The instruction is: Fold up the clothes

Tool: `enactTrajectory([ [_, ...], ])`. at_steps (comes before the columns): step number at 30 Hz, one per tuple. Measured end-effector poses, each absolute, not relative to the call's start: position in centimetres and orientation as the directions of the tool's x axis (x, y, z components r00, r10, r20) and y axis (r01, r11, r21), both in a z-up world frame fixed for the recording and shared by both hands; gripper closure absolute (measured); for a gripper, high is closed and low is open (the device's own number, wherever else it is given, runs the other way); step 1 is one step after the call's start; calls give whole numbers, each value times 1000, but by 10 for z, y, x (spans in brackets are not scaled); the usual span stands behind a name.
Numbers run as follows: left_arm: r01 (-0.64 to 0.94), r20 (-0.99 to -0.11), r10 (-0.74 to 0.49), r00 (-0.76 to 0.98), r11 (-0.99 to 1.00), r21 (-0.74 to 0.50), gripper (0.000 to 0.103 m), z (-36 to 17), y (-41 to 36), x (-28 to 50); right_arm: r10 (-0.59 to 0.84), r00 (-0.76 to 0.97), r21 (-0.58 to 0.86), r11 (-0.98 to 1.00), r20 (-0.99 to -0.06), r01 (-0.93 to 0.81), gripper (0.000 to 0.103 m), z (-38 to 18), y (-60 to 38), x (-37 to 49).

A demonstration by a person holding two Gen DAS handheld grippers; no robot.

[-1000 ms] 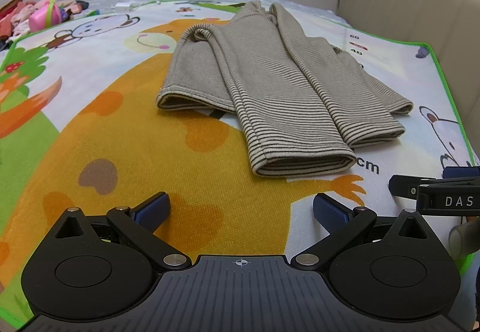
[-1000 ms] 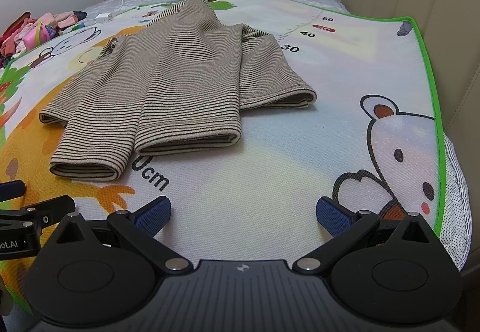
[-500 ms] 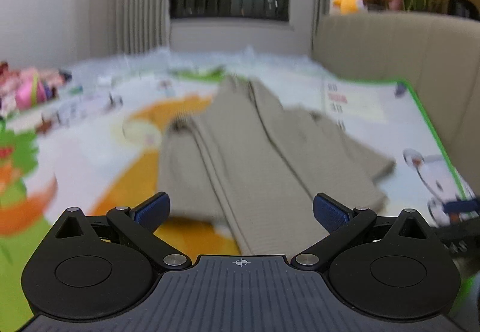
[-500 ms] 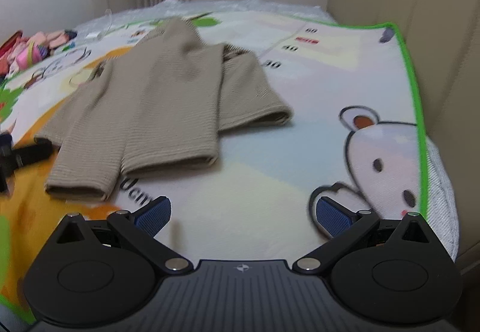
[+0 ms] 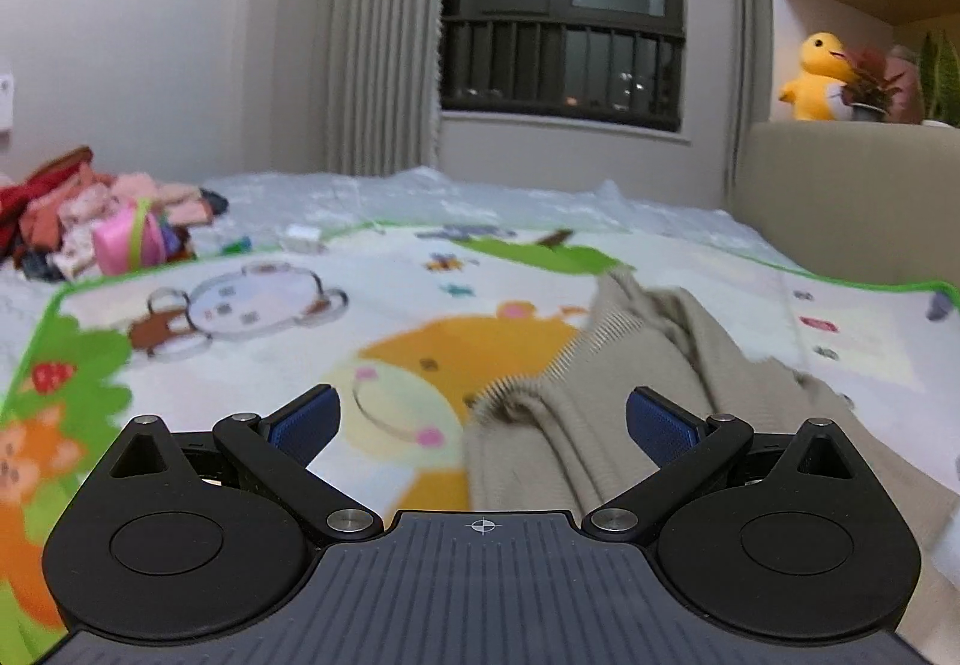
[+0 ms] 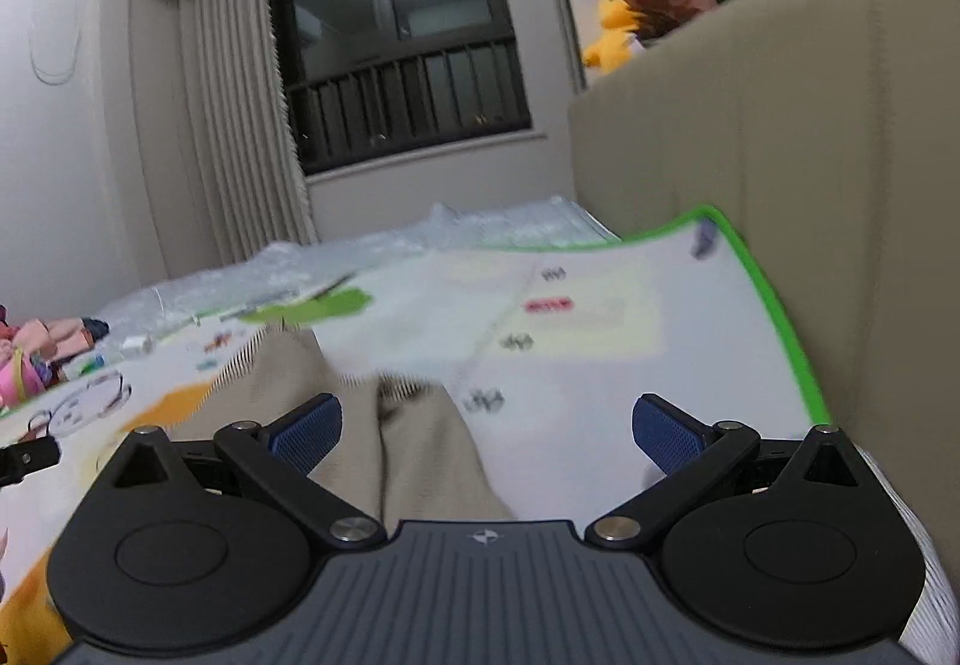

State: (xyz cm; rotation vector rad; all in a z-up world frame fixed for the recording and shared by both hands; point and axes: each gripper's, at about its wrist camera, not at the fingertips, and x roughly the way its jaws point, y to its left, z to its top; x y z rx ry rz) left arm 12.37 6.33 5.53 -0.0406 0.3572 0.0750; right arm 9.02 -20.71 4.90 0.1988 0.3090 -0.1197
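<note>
Here, left tongs (image 5: 478, 418) wide, right tongs (image 6: 486, 425) wide, level above striped sweater (image 5: 606, 425)

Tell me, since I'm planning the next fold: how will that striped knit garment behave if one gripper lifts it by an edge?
The striped garment lies in soft, rounded folds on the play mat, so it will probably droop rather than hold shape. The ribbed knit likely grips well. Its stacked layers may slide apart if only one is pinched.

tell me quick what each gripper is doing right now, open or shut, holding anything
Left gripper: open, holding nothing, above the striped garment.
Right gripper: open, holding nothing, jaws spread wide over the same garment's edge and the play mat.
</note>
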Motion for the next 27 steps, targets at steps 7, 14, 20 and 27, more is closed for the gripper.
enactTrajectory([
  [7,-113,-339,123,932,992,51,0,60,69,166,-96,934,-44,995,-345,86,0,27,-182,188],
  [14,-71,-410,118,905,989,128,0,29,56,204,-71,887,-91,995,-456,33,0,-12,-169,228],
  [20,81,-529,17,849,984,161,0,-3,26,216,-71,866,-108,994,-496,19,0,-18,-169,230],
  [27,144,-574,-29,818,977,156,0,-12,26,185,11,818,84,995,-576,46,0,-21,-196,204],
])
